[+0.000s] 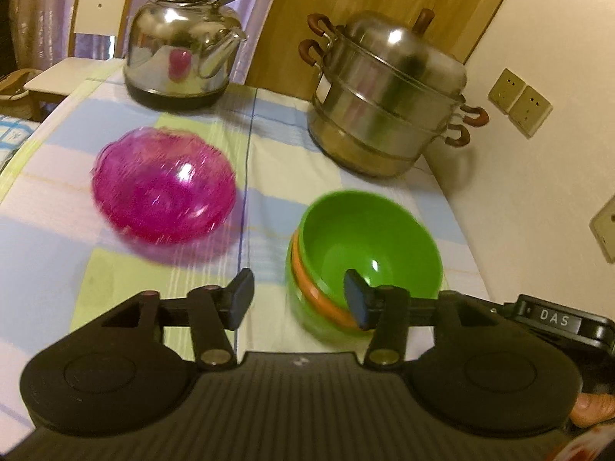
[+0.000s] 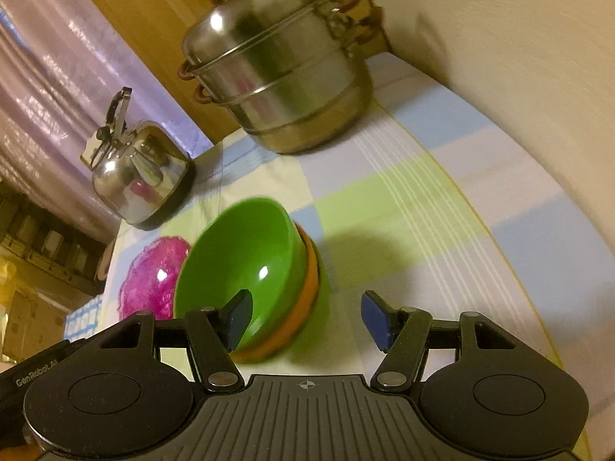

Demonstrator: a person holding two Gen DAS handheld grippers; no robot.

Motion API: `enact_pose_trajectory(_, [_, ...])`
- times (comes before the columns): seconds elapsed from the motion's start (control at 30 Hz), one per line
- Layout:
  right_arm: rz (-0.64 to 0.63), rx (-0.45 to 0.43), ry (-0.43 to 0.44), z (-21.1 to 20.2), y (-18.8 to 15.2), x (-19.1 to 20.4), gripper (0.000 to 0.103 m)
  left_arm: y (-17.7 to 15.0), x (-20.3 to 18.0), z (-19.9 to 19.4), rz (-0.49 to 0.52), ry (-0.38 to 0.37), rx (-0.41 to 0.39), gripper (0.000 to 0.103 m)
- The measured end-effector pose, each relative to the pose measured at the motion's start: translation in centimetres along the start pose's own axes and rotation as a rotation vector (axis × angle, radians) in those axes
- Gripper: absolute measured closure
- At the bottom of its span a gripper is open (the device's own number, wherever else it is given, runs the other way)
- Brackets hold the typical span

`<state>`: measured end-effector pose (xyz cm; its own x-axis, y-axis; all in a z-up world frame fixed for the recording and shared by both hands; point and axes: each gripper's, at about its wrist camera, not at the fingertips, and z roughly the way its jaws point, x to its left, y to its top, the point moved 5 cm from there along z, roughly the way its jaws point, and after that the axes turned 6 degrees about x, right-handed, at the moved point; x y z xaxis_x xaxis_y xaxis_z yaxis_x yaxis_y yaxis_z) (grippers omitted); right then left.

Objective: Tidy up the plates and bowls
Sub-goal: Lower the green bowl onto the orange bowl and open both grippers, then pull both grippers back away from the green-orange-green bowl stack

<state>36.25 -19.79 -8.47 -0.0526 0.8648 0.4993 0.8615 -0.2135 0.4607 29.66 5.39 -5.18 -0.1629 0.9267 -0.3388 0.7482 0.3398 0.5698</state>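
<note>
Two hand-held grippers hover, jaws spread wide and empty, over a table dressed in a pastel checked cloth. The left gripper has its right-hand pad just in front of the near rim of a stack of nested bowls, a green bowl on top, an orange one showing as a band beneath, and another green at the bottom; the stack sits at about 1 o'clock from that gripper's centre. A pink translucent plate lies at roughly 11 o'clock, well apart from the stack. From the right gripper, the same stack sits at about 11 o'clock, overlapped by the left-hand pad, with the pink plate beyond it at 10 o'clock. Both grippers appear close to the bowls; the left is the nearer to the plate. At 12 o'clock, further back, stand a steel kettle and a tiered steamer pot. The bowls look already gathered; the plate is judged the item left to place.
</note>
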Motion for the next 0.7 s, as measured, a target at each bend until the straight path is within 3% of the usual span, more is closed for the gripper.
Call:
enact_pose_trajectory(0.23, [-0.030,-0.002,-0.059,-3.9,-5.4,-0.3,0.031,-5.2,0.1,-3.0,0.010,0.032,0.037,0.042])
enact_pose_trajectory(0.43, [-0.023,-0.012,-0.096,-7.1,-8.9,-0.9,0.026,-8.7,-0.6,-5.3,0.030,0.066,0.057,0.021])
enact_pose_trajectory(0.7, [-0.053,-0.007,-0.120,-9.8,-11.4,-1.1,0.025,-11.2,-1.3,-7.2,0.072,0.131,0.045,0.016])
